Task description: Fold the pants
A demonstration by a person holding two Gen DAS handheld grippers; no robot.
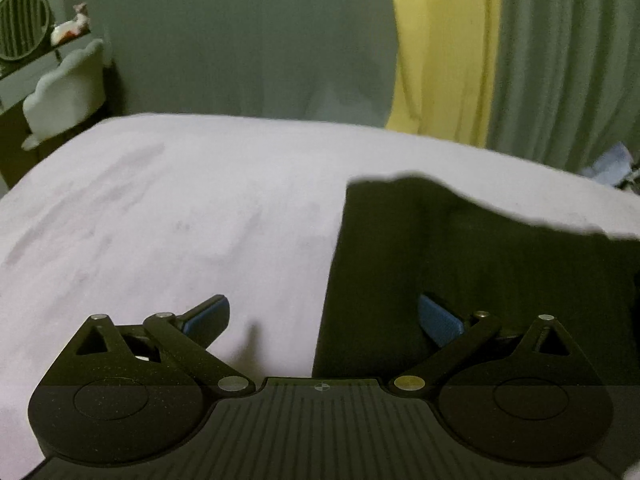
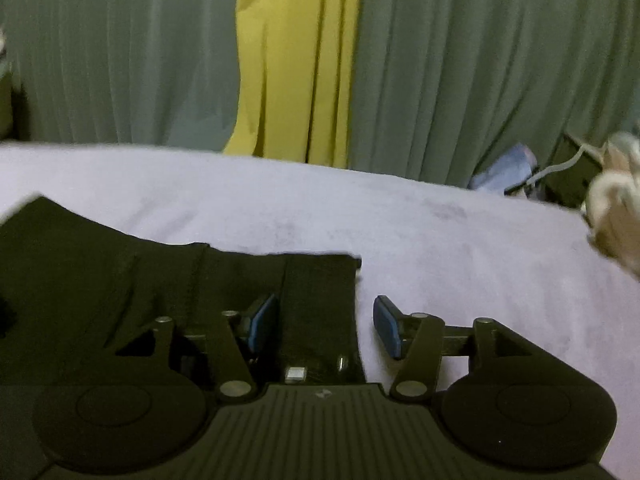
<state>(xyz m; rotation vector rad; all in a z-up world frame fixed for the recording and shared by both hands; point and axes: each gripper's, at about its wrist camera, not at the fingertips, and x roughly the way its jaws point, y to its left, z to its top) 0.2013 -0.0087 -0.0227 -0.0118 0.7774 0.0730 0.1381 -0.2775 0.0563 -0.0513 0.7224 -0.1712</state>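
Note:
Dark pants (image 1: 460, 264) lie flat on a pale lilac bed sheet (image 1: 180, 220). In the left wrist view they fill the right half, their left edge running between the fingers. My left gripper (image 1: 323, 316) is open and empty, straddling that edge just above it. In the right wrist view the pants (image 2: 140, 292) cover the left side, with the waistband end and a small white label (image 2: 296, 373) between the fingers. My right gripper (image 2: 326, 326) is open and empty over the pants' right edge; the sheet (image 2: 460, 260) is bare beyond.
Grey-green curtains (image 2: 460, 60) with a yellow panel (image 2: 296, 60) hang behind the bed. A white cloud-shaped chair (image 1: 66, 88) and a round fan (image 1: 22, 24) stand at the far left. A blue object (image 2: 506, 168) and a pale fluffy thing (image 2: 616, 208) sit at the far right.

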